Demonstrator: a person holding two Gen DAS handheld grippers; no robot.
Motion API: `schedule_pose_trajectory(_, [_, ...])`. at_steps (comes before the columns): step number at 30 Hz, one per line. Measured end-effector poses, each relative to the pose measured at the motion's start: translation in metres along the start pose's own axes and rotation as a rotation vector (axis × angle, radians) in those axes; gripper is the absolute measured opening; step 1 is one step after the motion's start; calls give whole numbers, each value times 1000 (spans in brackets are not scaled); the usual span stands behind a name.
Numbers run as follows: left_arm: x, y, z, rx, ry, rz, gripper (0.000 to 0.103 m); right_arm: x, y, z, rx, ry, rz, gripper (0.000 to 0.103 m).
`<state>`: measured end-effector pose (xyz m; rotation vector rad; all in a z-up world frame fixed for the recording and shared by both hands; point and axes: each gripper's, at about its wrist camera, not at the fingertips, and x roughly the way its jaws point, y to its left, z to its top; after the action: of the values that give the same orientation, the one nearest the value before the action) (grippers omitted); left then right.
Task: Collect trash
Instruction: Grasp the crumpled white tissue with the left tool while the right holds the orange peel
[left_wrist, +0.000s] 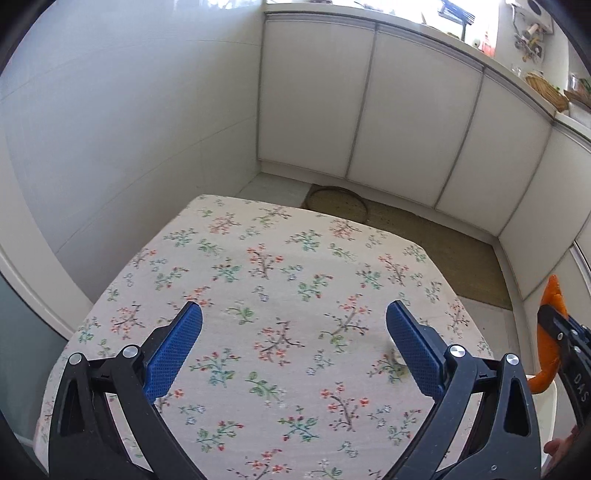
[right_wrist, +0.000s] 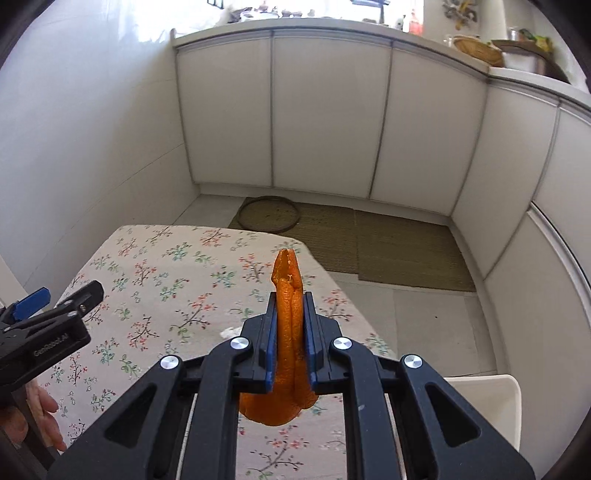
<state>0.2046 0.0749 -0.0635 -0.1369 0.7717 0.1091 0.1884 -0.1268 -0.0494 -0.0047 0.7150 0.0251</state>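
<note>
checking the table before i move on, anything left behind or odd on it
One small whitish scrap lies on the floral tablecloth, partly hidden behind the open left gripper's finger. The orange peel is off the table, pinched in the right gripper.

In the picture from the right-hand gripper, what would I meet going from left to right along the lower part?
A hand → the left gripper → the flowered tablecloth → the orange peel clamped in the right gripper → a white bin.
</note>
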Motion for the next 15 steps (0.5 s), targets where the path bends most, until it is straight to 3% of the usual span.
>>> schedule_pose_trajectory(7, [43, -81, -9, 100, 106, -68, 96, -11, -57, -5, 75, -14, -50, 13])
schedule_pose_trajectory(15, [101, -122, -30, 81, 241, -25, 96, -4, -100, -15, 127, 20, -57, 13])
